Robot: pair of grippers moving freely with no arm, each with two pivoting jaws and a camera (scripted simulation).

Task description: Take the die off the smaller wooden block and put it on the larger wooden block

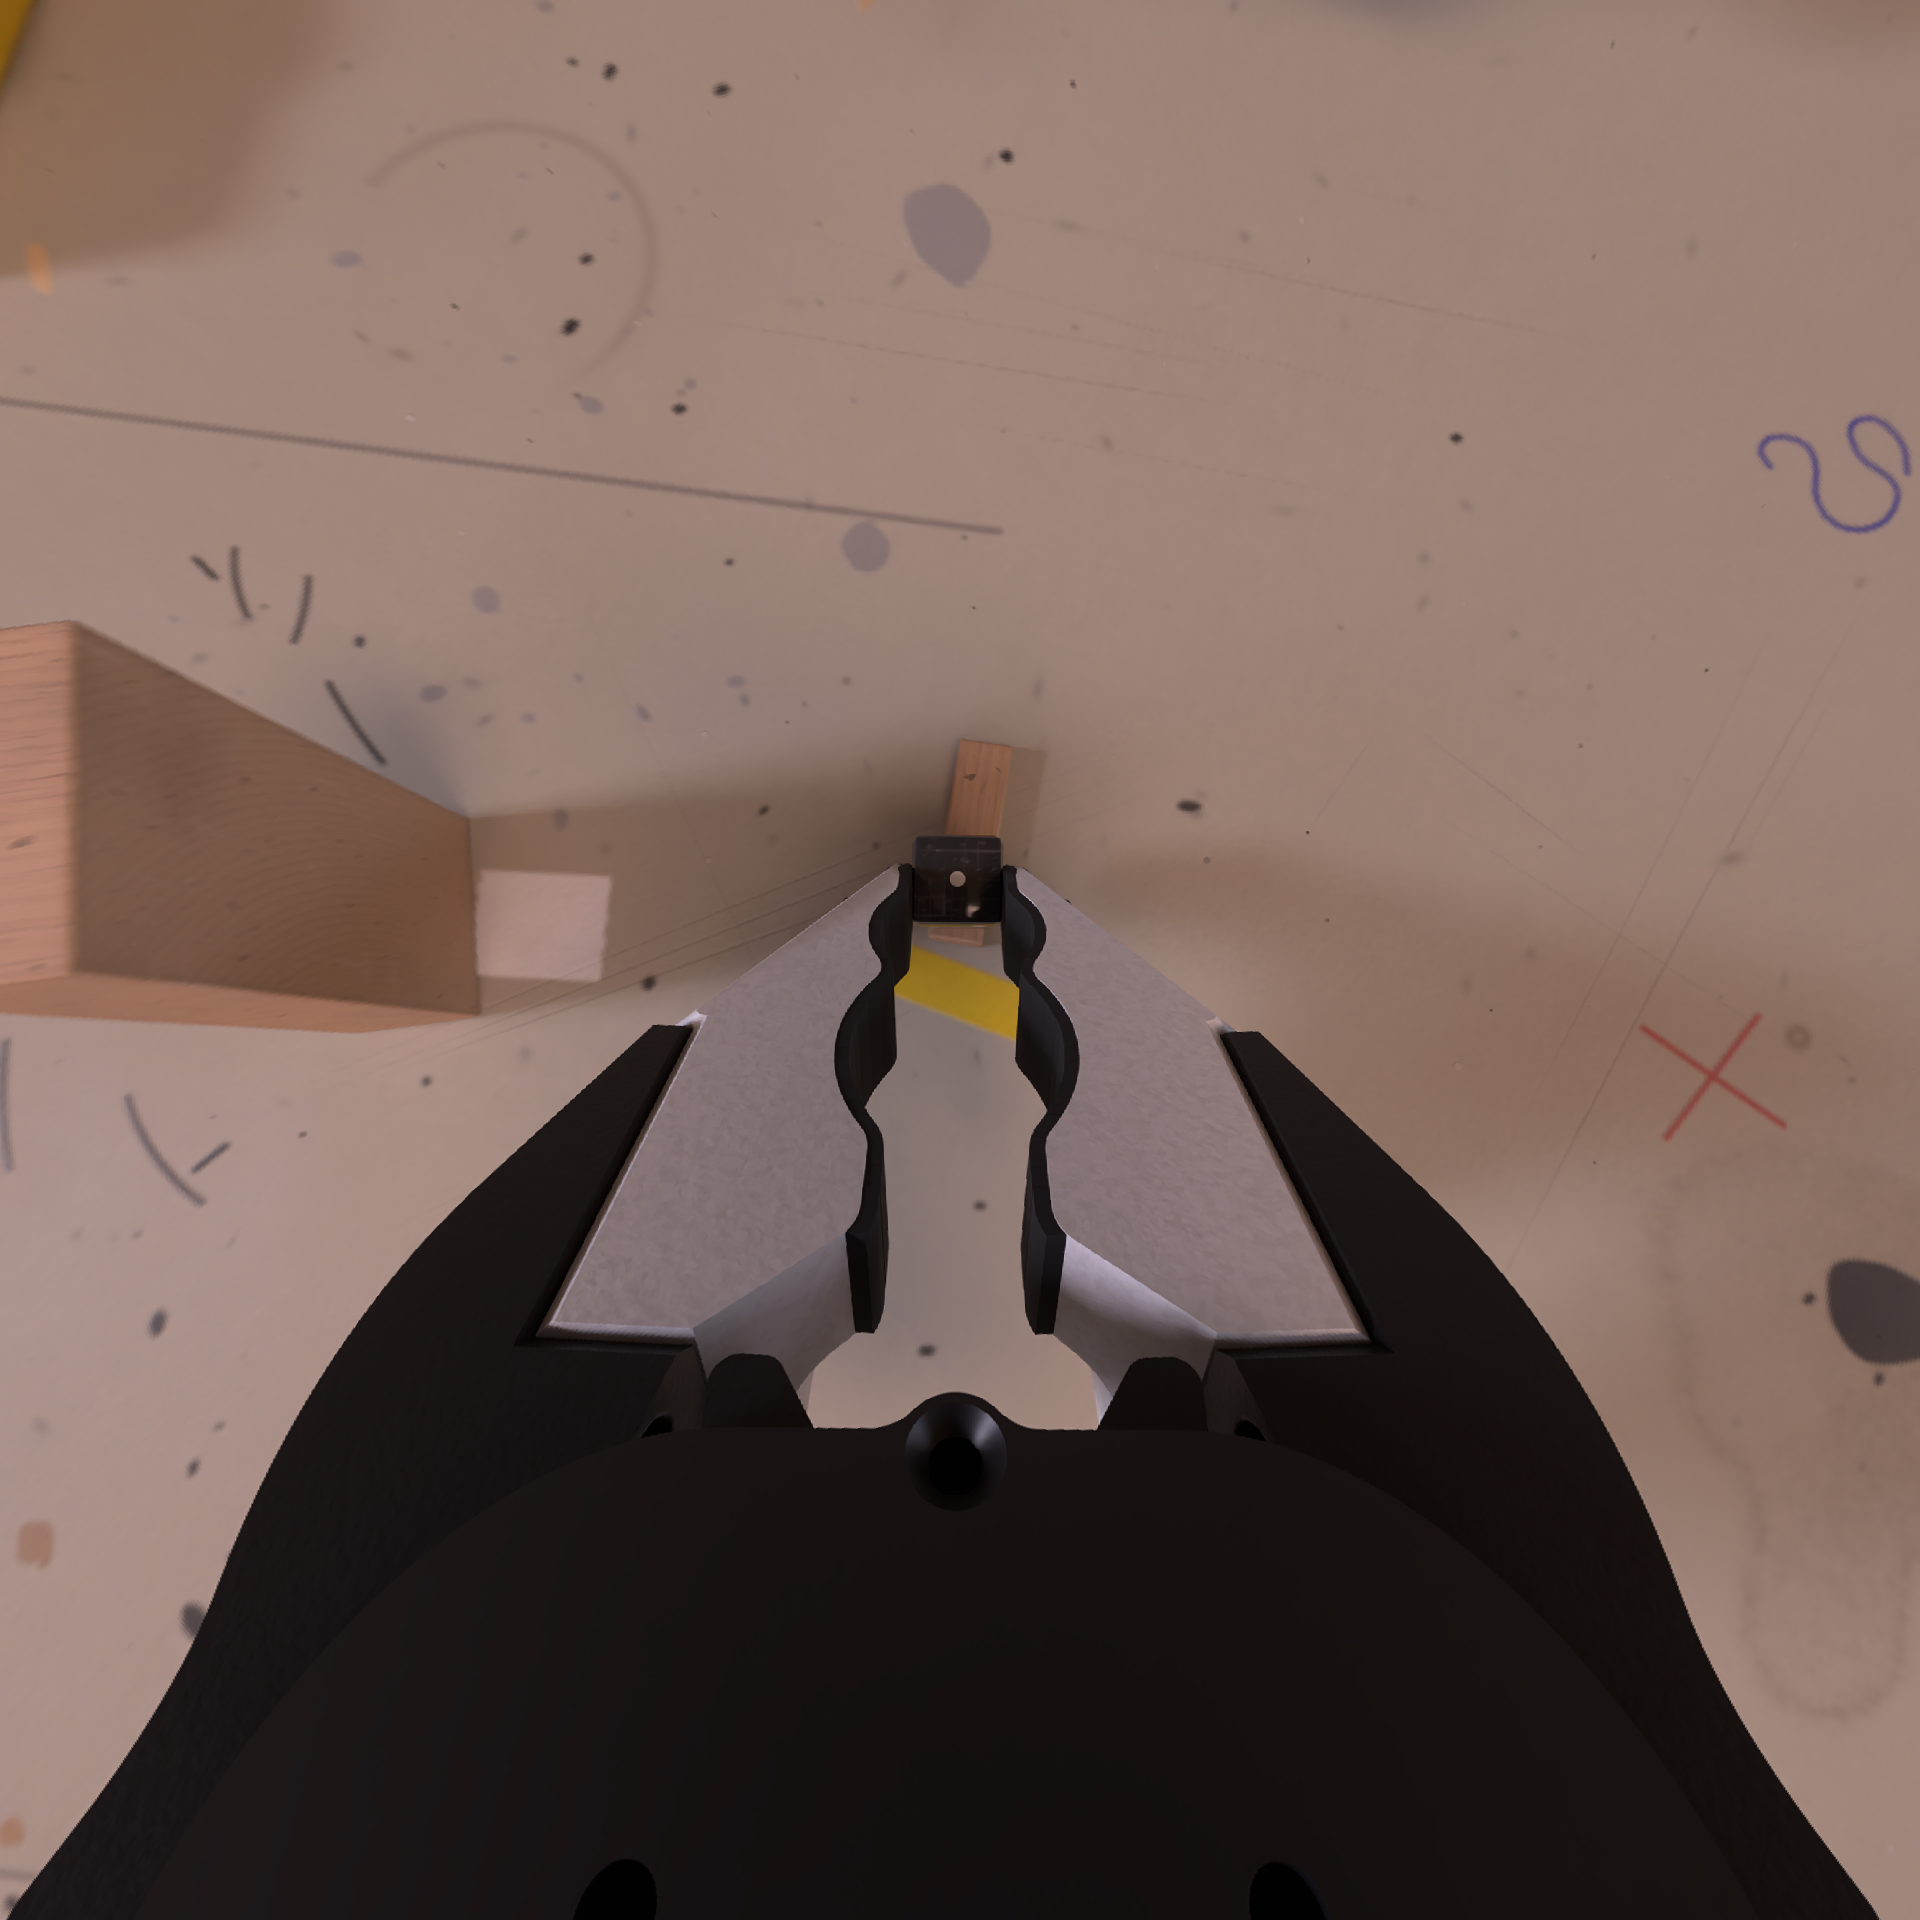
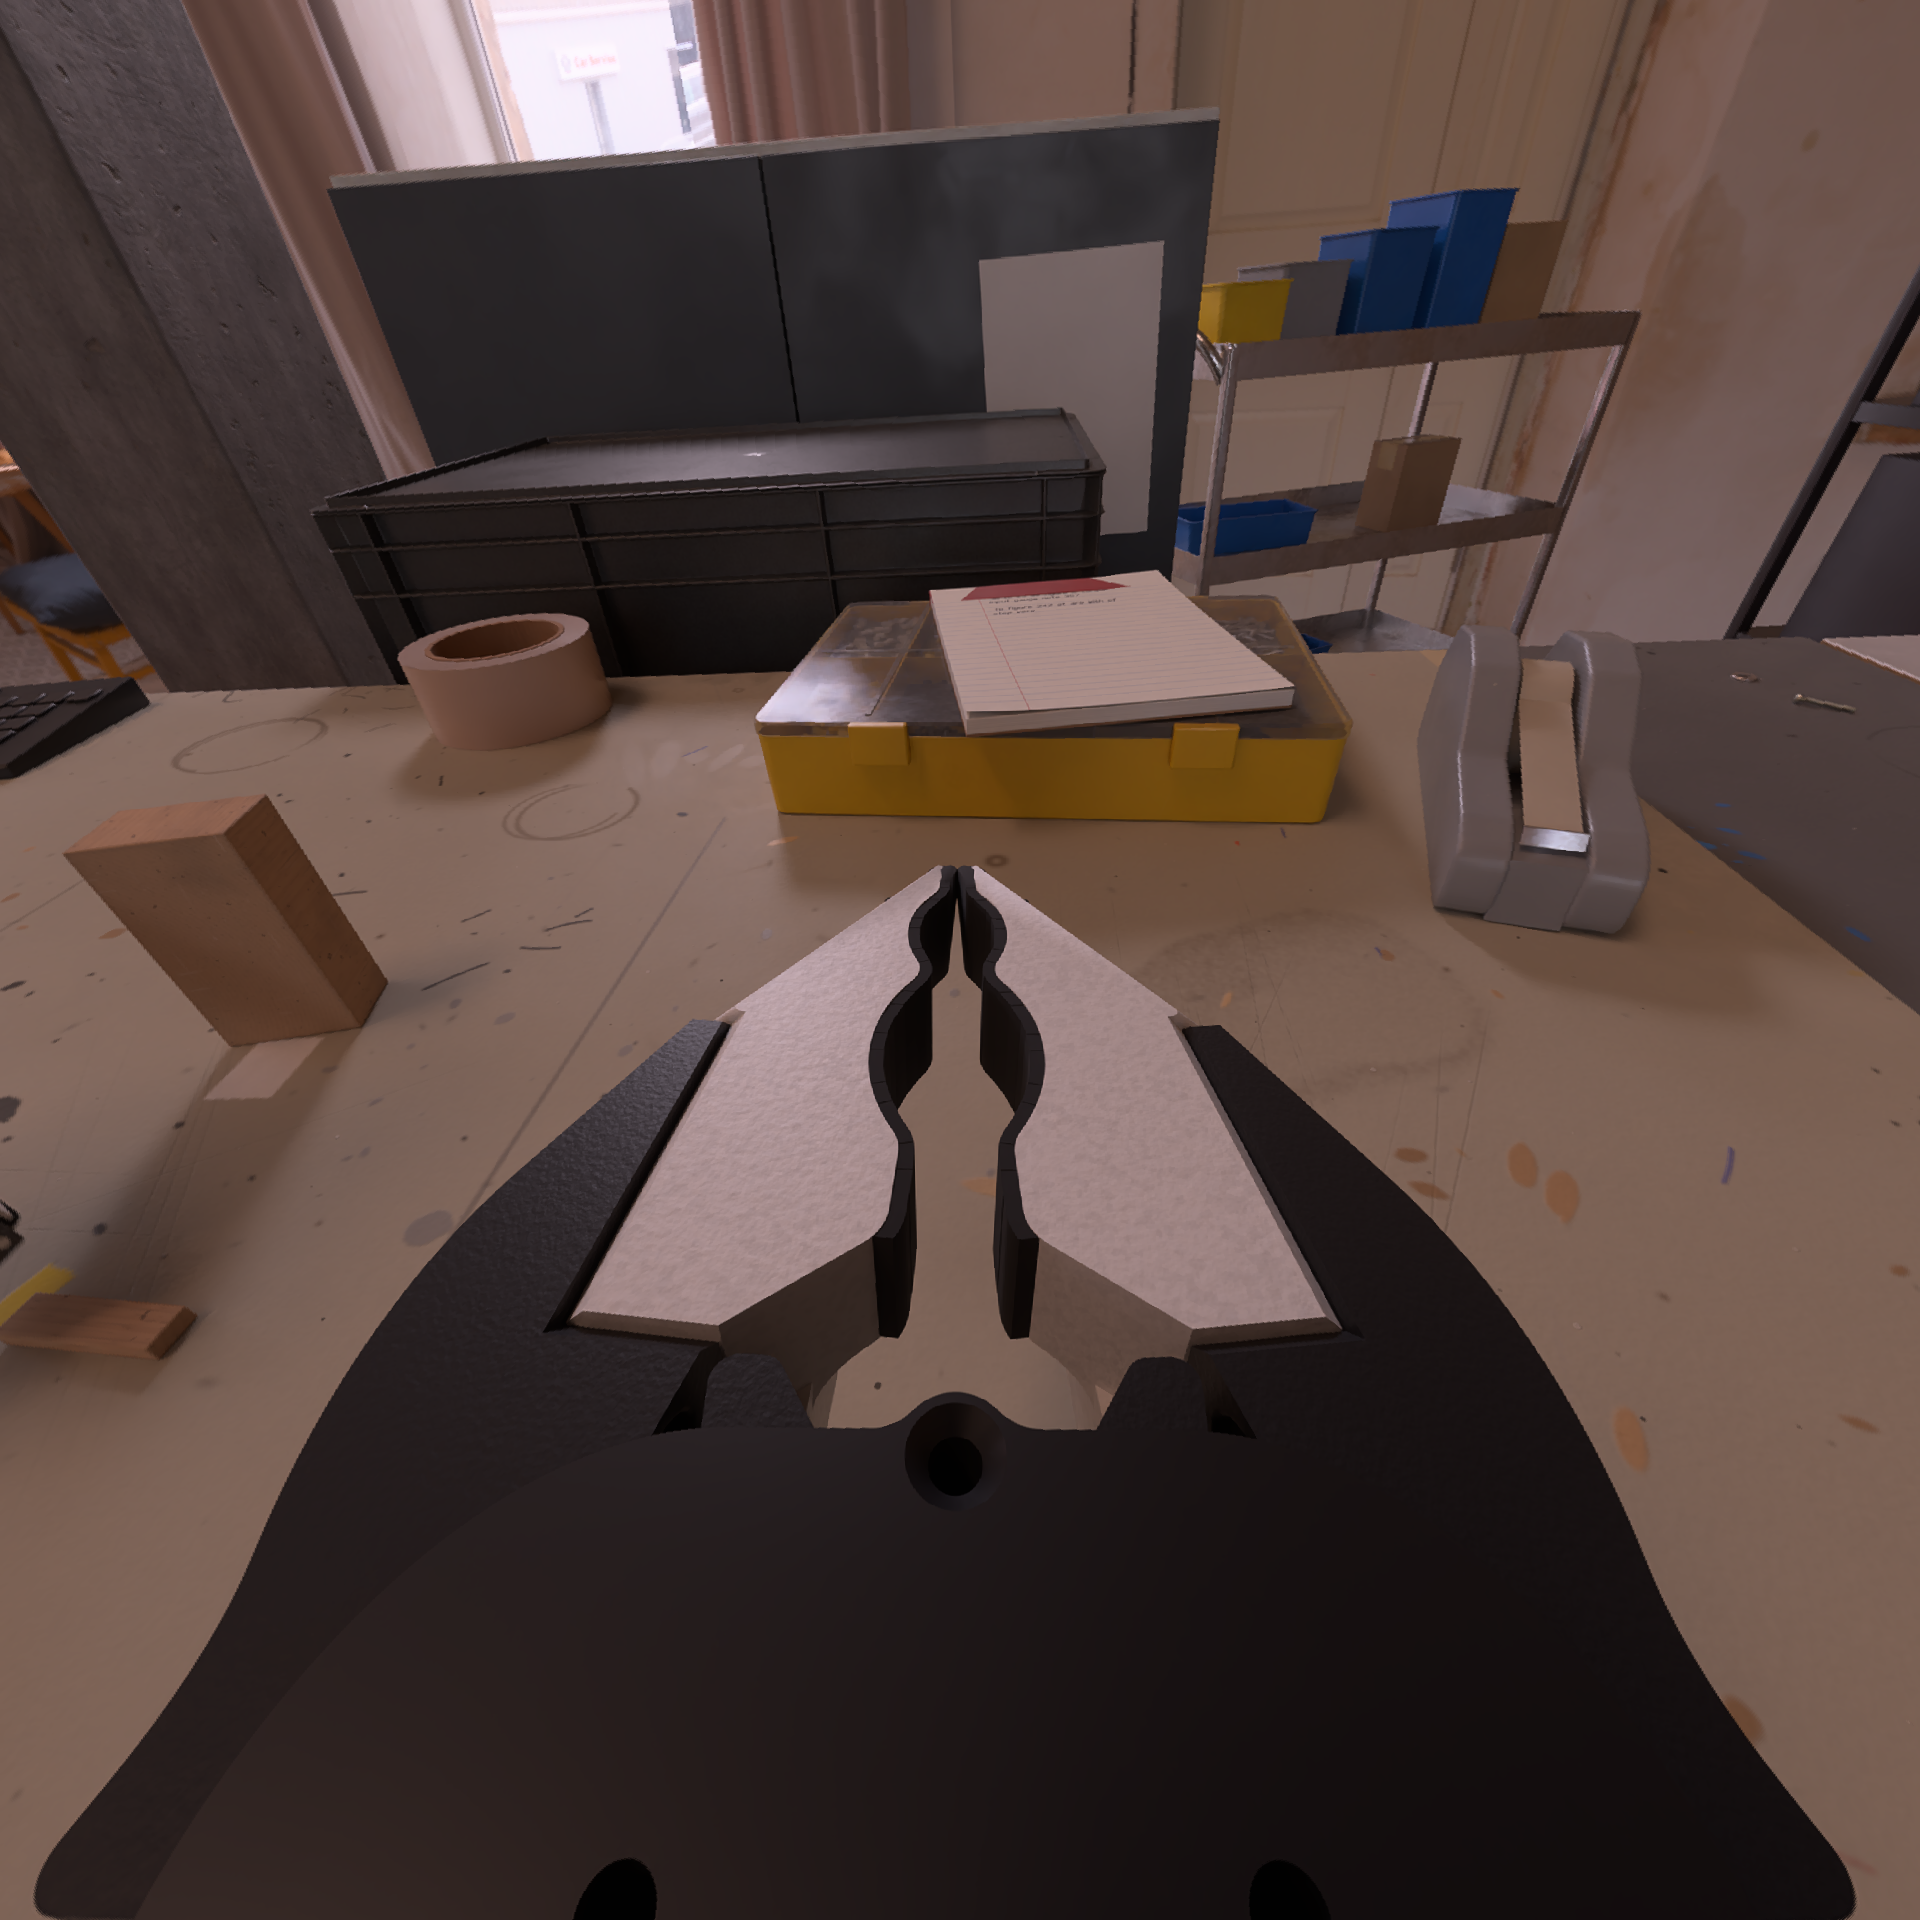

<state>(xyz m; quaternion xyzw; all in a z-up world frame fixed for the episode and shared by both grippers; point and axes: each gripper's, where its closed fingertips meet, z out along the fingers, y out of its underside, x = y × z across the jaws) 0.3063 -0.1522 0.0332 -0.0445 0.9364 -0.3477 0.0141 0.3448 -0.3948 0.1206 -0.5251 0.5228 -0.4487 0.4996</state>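
Workshop: paint-spattered bench (image 2: pixel 1351 1091), parts organiser (image 2: pixel 1049 774), bin shelving (image 2: pixel 1423 343)

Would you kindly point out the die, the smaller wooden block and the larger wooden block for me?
die (image 1: pixel 957 881): left wrist view, its dark face between the fingertips.
smaller wooden block (image 1: pixel 979 785): left wrist view, top face beyond the die.
larger wooden block (image 2: pixel 213 902): right wrist view, broad front face.

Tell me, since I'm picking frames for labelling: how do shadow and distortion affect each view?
Left wrist view: the small black die between the left gripper fingertips is dim, its face hard to read, and soft shadow lies beside the large light wooden block. Right wrist view: wide-angle bowing tilts the metal shelf, and the right gripper is evenly lit.
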